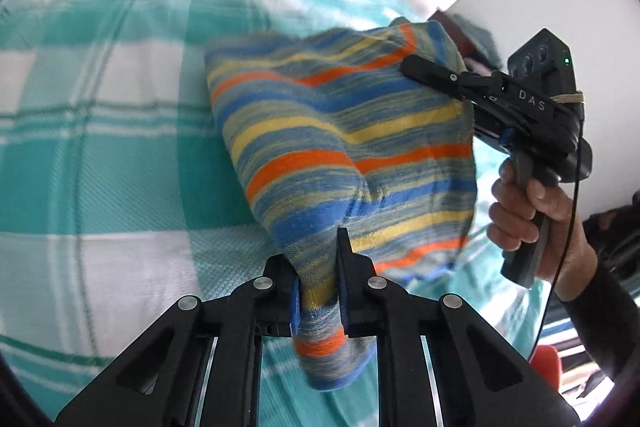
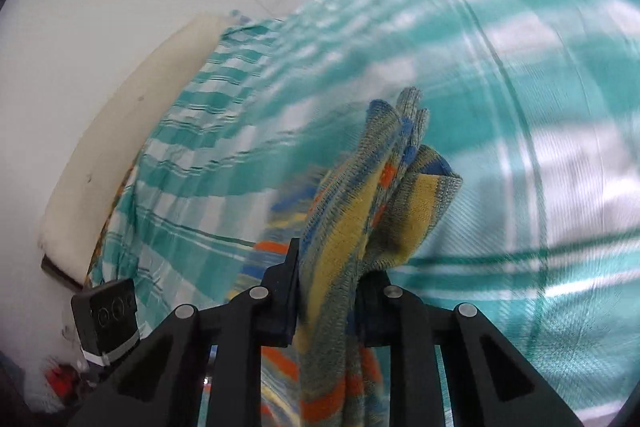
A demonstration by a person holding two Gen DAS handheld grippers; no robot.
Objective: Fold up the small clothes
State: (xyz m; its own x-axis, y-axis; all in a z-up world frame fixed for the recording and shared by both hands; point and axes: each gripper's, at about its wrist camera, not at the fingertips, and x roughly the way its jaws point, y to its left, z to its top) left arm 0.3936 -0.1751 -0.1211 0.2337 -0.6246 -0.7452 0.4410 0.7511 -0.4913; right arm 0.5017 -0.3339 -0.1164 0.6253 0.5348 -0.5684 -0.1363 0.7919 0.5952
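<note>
A small knitted garment with blue, yellow and orange stripes hangs in the air above the bed. My left gripper is shut on its near lower edge. My right gripper shows at the right of the left wrist view, held by a hand, shut on the garment's far upper corner. In the right wrist view the right gripper pinches a bunched fold of the same garment, which sticks up past the fingers and hangs below them.
A teal and white checked bedsheet covers the bed beneath; it also shows in the right wrist view. A cream mattress edge meets a white wall at left. The left gripper's camera housing shows at lower left.
</note>
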